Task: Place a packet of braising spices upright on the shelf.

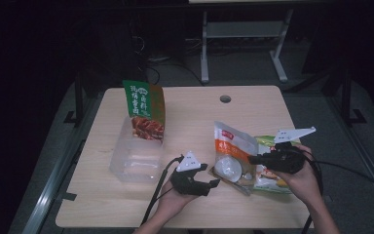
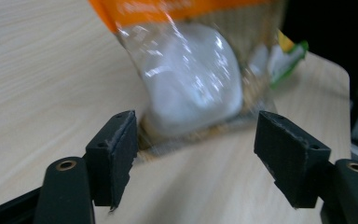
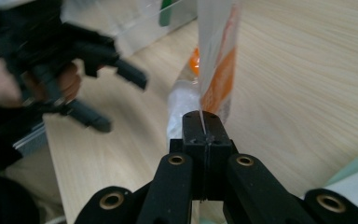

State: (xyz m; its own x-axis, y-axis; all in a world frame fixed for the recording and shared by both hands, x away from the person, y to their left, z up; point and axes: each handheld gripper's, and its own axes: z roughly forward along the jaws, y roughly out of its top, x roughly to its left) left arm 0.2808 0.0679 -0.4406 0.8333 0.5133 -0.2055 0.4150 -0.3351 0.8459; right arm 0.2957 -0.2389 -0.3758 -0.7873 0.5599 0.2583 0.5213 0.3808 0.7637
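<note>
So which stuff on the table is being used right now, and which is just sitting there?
In use:
- orange-and-clear packet, pinched at its edge by the right gripper
- left gripper, jaws open beside it

Just sitting there:
- green-and-yellow packet
- green pouch standing in the clear plastic box

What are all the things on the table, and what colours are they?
Orange and clear food packet: one, orange top with white contents, right of table centre, its edge pinched by the right gripper.
Green and yellow food packet: one, lying flat behind the orange and clear food packet, near the right hand.
Green sauce packet: one, green with red food picture, standing in the clear plastic box.
Clear plastic box: one, see-through, left of centre.
Table: one, light wood, with a round hole at the back.
Left gripper: black, jaws open, pointing at the orange and clear food packet.
Right gripper: black, shut on the packet edge.
</note>
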